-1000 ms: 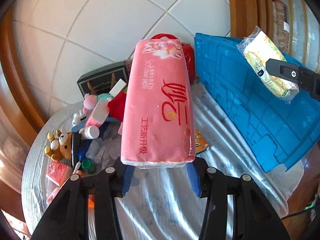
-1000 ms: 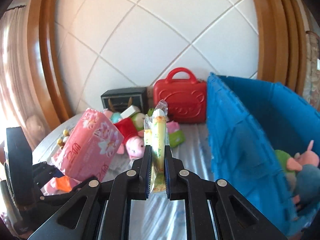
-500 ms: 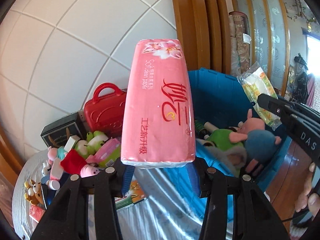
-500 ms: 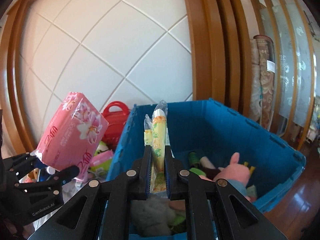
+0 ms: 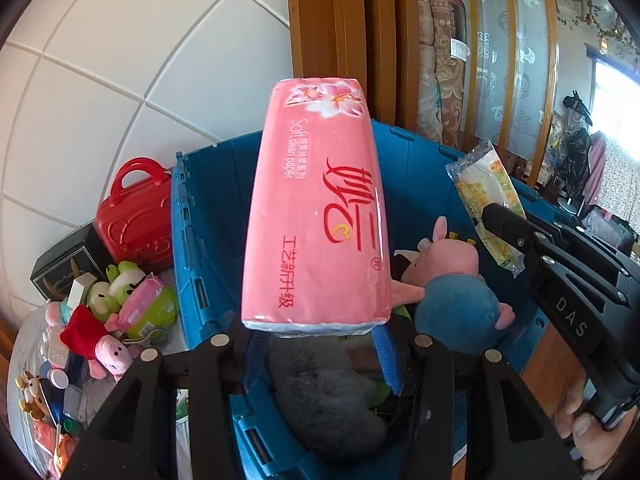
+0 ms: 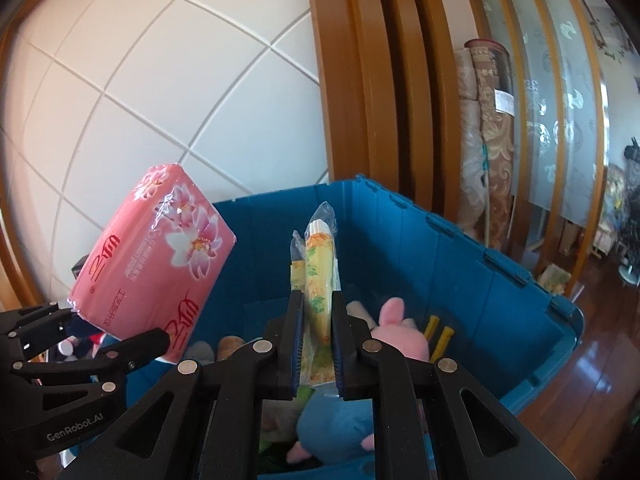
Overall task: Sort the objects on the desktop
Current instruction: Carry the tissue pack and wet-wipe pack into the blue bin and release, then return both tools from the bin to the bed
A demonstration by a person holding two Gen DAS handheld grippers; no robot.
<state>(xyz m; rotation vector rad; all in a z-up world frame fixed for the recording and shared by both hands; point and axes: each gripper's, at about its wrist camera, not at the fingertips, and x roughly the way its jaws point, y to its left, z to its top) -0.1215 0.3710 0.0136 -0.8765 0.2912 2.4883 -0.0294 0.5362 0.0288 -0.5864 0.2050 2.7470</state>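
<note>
My left gripper (image 5: 318, 330) is shut on a pink tissue pack (image 5: 316, 216) and holds it above the open blue bin (image 5: 208, 216). The pack also shows in the right wrist view (image 6: 156, 264). My right gripper (image 6: 316, 312) is shut on a yellow-green tissue pack in clear wrap (image 6: 318, 276) and holds it over the same bin (image 6: 480, 280). That pack shows at the right in the left wrist view (image 5: 488, 200). Inside the bin lie a pink pig plush in a blue dress (image 5: 452, 276) and a grey plush (image 5: 320, 400).
On the table left of the bin stand a red toy suitcase (image 5: 136, 216) and a black box (image 5: 64, 268). In front of them lie green frog plushes (image 5: 116, 288), a red-dressed pig plush (image 5: 96, 340) and small items. A tiled wall and a wooden frame are behind.
Both grippers have swung right from over the table to above the blue bin, each carrying its pack. The bin's inside has come into view.
</note>
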